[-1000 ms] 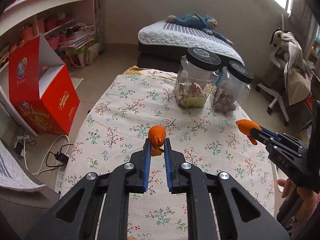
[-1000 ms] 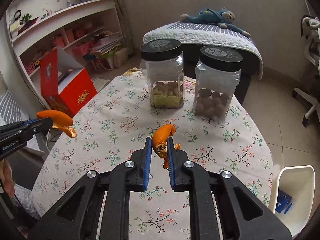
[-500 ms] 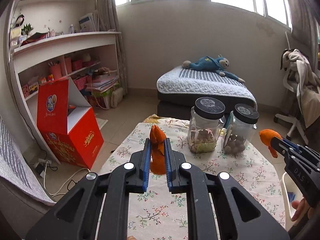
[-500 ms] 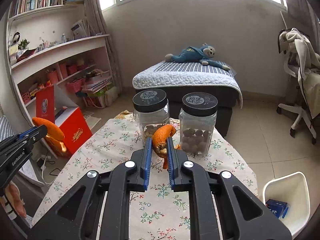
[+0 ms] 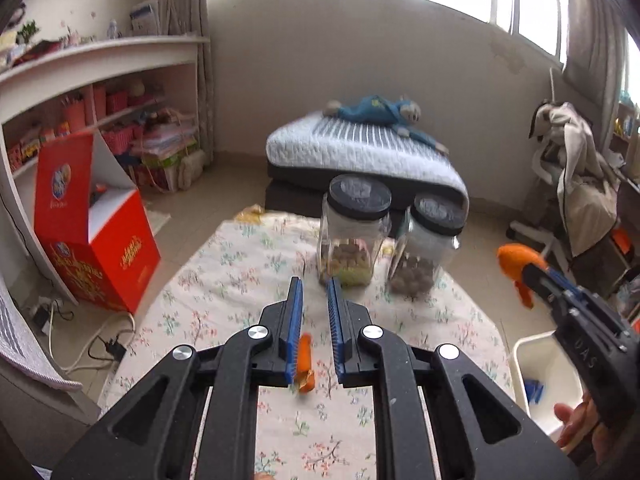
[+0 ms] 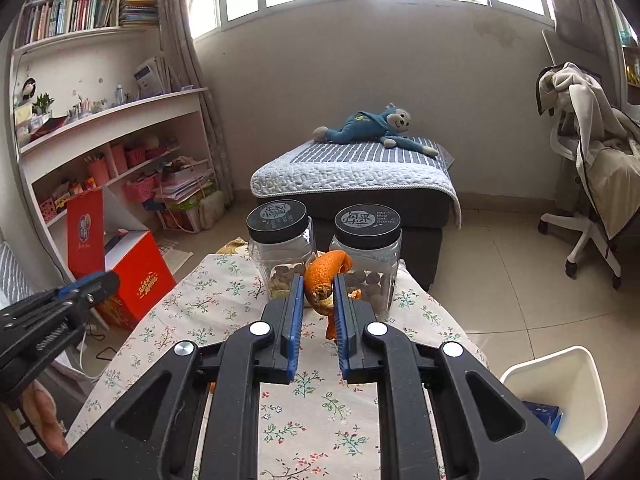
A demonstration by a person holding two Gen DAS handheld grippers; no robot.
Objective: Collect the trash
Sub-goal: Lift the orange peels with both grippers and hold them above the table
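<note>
Right jar lid (image 6: pixel 367 220) reads "MEI GUO SHI GUANG" beside Chinese characters; left jar lid (image 6: pixel 277 213) Chinese only. Right gripper (image 5: pixel 520 270) body: "UAS". Red box (image 6: pixel 138 276) print illegible.

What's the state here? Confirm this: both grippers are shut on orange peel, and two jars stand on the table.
Not both. The left wrist view shows the left gripper with its jaws apart and a loose peel below them. Only the right gripper is shut on peel. The rest holds.
</note>
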